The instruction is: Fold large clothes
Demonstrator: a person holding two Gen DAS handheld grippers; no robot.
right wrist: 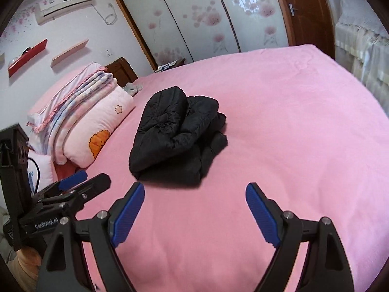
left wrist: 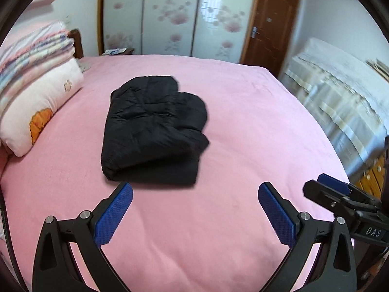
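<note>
A black padded garment (left wrist: 153, 131) lies folded in a thick bundle on the pink bed (left wrist: 194, 219), also seen from the right wrist as the same black bundle (right wrist: 177, 136). My left gripper (left wrist: 195, 192) hangs above the sheet just short of the bundle, open, with nothing between its blue pads (left wrist: 114, 215). My right gripper (right wrist: 194, 192) is likewise open and empty, raised on the near side of the garment. Each gripper shows at the edge of the other's view: the right gripper (left wrist: 340, 194) and the left gripper (right wrist: 80, 182).
A folded quilt and floral pillow stack (right wrist: 82, 121) sits at the bed's left end by the wooden headboard (right wrist: 122, 71). A wardrobe with flowered doors (left wrist: 175, 17) and a brown door (left wrist: 269, 24) stand behind. A covered piece of furniture (left wrist: 335, 102) lines the right side.
</note>
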